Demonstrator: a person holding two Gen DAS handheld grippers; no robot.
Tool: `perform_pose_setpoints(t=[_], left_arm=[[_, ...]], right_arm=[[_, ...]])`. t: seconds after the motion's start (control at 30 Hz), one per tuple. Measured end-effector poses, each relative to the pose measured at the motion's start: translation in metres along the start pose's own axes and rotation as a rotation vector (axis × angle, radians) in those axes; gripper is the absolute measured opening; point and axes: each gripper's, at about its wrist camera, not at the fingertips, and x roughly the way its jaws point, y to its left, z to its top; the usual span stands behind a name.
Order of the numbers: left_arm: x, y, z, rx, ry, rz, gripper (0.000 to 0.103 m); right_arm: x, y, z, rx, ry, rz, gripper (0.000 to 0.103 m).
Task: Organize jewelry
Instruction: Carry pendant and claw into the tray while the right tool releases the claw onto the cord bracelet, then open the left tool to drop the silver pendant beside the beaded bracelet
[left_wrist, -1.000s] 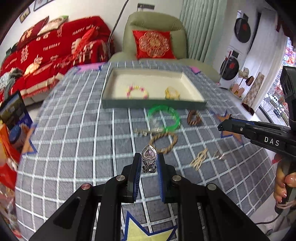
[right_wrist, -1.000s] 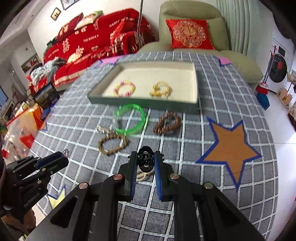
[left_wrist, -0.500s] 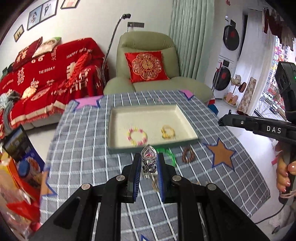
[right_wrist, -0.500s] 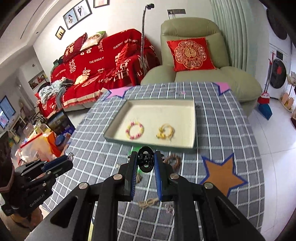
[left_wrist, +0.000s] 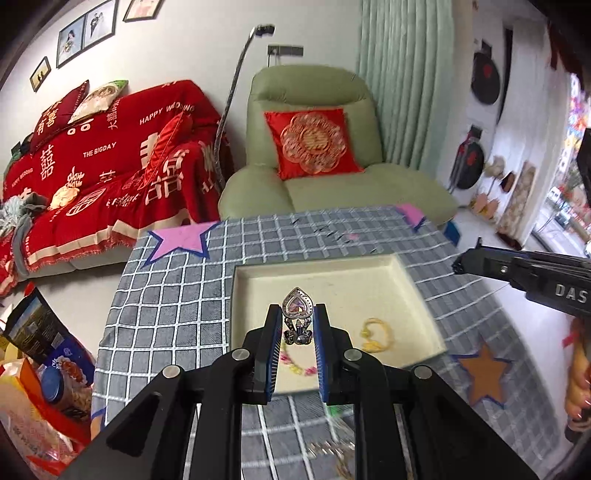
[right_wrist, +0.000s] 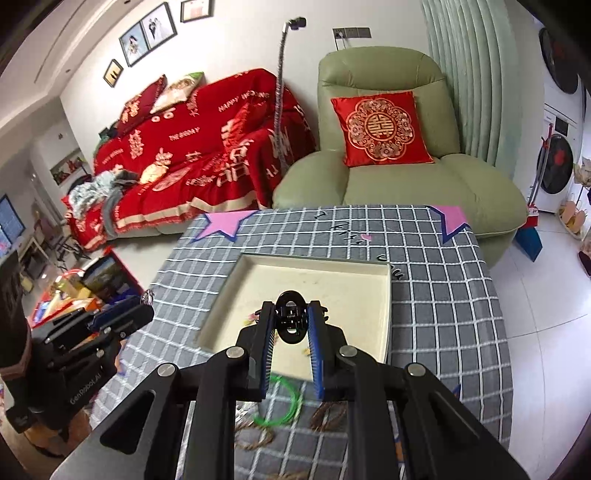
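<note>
My left gripper (left_wrist: 294, 319) is shut on a silver heart-shaped hair clip (left_wrist: 297, 312) and hangs above the near part of the cream tray (left_wrist: 325, 271). In the tray lie a pink-and-yellow bead bracelet (left_wrist: 295, 363), half hidden by my fingers, and a gold bracelet (left_wrist: 375, 336). My right gripper (right_wrist: 291, 321) is shut on a small black hair clip (right_wrist: 291, 322), also above the tray (right_wrist: 373, 295). A green bangle (right_wrist: 286, 404) and brown bead bracelets (right_wrist: 327, 417) lie on the checked cloth below it.
The tray sits on a round table with a grey checked cloth (left_wrist: 177, 295) bearing star patches. A green armchair (right_wrist: 388, 177) and a red-covered sofa (right_wrist: 207, 155) stand behind. Bags and boxes (left_wrist: 40, 373) crowd the floor at left.
Both grippers have risen and moved forward from over the loose jewelry to above the tray, each still gripping its clip.
</note>
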Motion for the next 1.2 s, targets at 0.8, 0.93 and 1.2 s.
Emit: perform_pose_setpoints(t=[0.8,0.93,1.2], left_arm=[[0.159,0.009,-0.046,-0.054,0.182,0.110,0.028],[0.159,0.004,-0.046,-0.037,0.186,0.124,0.028],[0.153,-0.003,-0.044,-0.005,0.176,0.150,0.028]], right_arm=[[0.174,-0.057,-0.055,0.088,0.187,-0.095,0.019],[0.174,-0.052,-0.056,0.058,0.191,-0.117,0.019],[0.173,-0.058,-0.059,0.094,0.199,-0.085,0.063]])
